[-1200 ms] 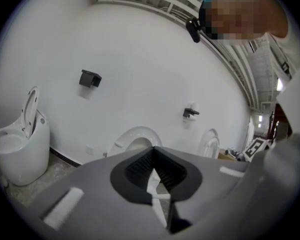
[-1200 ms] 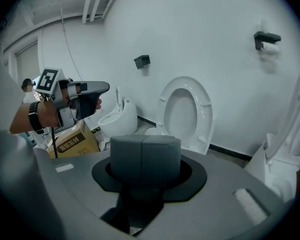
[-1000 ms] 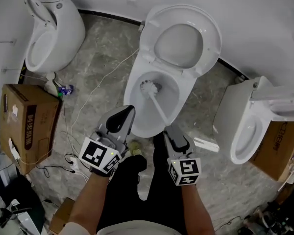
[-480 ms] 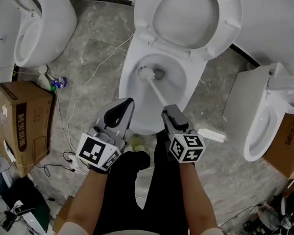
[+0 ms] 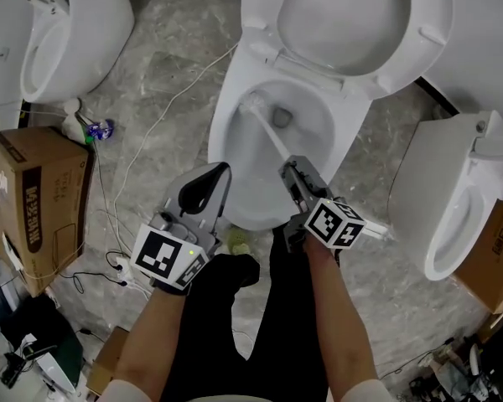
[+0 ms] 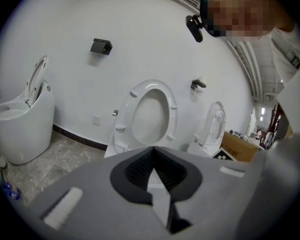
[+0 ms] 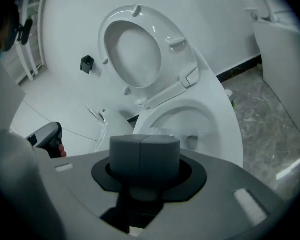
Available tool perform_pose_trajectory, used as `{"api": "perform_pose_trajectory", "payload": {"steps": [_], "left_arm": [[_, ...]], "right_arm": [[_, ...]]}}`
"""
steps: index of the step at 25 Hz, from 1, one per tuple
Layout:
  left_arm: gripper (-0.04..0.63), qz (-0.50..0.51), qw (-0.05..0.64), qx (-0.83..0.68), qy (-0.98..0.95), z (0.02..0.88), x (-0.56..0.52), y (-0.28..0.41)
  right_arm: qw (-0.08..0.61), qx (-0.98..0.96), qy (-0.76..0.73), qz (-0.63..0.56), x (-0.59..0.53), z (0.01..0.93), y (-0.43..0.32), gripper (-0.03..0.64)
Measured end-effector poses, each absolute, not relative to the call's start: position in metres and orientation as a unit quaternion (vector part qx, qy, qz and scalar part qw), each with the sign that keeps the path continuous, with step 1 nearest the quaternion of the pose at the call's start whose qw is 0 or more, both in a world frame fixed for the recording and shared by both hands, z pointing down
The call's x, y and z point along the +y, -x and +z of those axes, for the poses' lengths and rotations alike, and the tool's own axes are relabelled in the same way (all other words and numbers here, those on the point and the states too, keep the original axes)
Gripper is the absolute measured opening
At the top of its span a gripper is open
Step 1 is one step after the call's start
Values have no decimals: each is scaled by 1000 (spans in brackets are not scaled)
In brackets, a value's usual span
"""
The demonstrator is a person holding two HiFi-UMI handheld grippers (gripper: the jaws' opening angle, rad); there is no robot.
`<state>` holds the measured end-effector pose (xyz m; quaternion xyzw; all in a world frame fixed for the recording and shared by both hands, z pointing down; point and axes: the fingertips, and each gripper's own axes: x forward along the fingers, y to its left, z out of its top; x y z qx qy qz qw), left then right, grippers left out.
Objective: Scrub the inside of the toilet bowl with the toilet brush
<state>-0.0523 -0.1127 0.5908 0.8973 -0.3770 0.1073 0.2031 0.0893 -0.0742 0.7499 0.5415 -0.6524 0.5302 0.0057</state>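
The white toilet bowl (image 5: 226, 145) stands in front of me with its lid (image 5: 360, 15) raised. My right gripper (image 5: 292, 172) is shut on the toilet brush's white handle (image 5: 272, 136) at the bowl's front rim. The brush head (image 5: 253, 104) rests against the bowl's upper left inner wall, beside the drain. My left gripper (image 5: 220, 172) hovers left of the bowl's front edge, shut and holding nothing. In the left gripper view the jaws (image 6: 152, 151) are closed before the lid (image 6: 147, 111). The right gripper view shows closed jaws (image 7: 144, 144) aimed into the bowl (image 7: 210, 119).
Another toilet (image 5: 59, 32) stands at the far left and a third (image 5: 453, 199) at the right. A cardboard box (image 5: 33, 199) sits on the left floor, with white cables (image 5: 142, 149) and a small bottle (image 5: 71, 128) nearby. A second box (image 5: 499, 249) is at the right edge.
The brush head has slid from the bowl's middle-left up to its upper left wall, and my right gripper has twisted rightward. The left gripper has stayed where it was.
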Motion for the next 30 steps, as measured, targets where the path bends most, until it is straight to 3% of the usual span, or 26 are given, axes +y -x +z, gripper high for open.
{"api": "perform_pose_trajectory", "payload": {"steps": [5, 30], "left_arm": [[6, 106, 209, -388, -891, 595, -116, 63], [6, 117, 236, -384, -885, 570, -83, 49]], "right_arm": [[15, -668, -514, 538, -72, 755, -87, 166], [197, -693, -362, 591, 29, 730, -74, 166]]}}
